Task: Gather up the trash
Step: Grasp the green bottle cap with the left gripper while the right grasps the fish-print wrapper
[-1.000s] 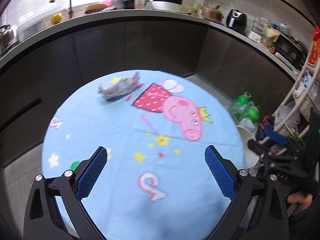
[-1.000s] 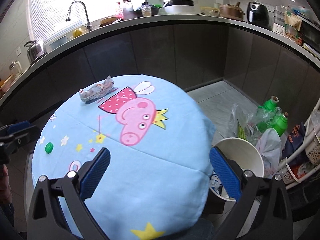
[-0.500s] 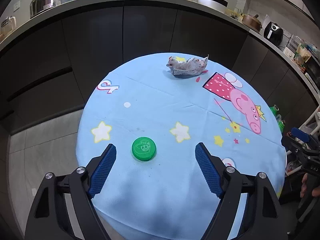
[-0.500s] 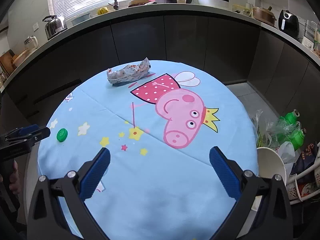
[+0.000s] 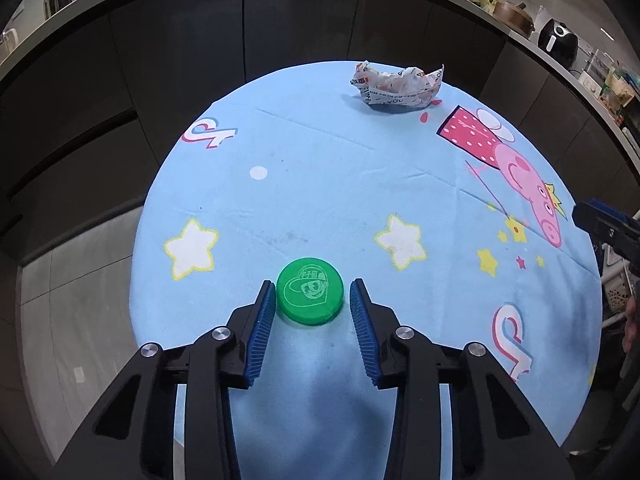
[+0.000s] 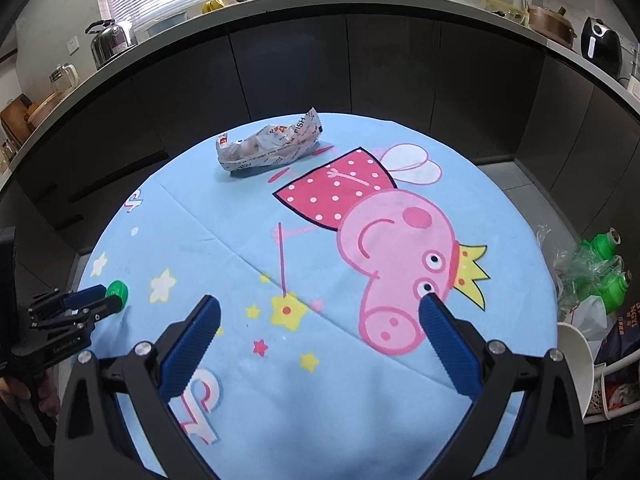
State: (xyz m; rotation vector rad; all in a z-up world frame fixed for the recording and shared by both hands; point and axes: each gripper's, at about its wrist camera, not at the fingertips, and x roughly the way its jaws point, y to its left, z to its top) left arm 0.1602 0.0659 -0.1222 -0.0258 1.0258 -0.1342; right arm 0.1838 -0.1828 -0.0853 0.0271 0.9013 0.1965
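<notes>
A green bottle cap (image 5: 310,291) lies on the round table's blue cartoon cloth (image 5: 320,184), near its front left edge. My left gripper (image 5: 313,296) has its blue pads on either side of the cap, the left pad touching it, a small gap at the right pad. The cap also shows in the right wrist view (image 6: 117,291) between the left gripper's fingertips. A crumpled printed paper wrapper (image 5: 398,88) lies at the far side of the table; it also shows in the right wrist view (image 6: 270,145). My right gripper (image 6: 318,310) is wide open and empty above the cloth.
A white bin (image 6: 576,364) stands on the floor at the table's right edge, with green plastic bottles in a bag (image 6: 596,268) behind it. Dark cabinets and a curved counter (image 6: 360,4) with kitchenware stand behind the table.
My left gripper has come down and forward to the green cap and narrowed its jaws around it. My right gripper has moved forward over the table, still open.
</notes>
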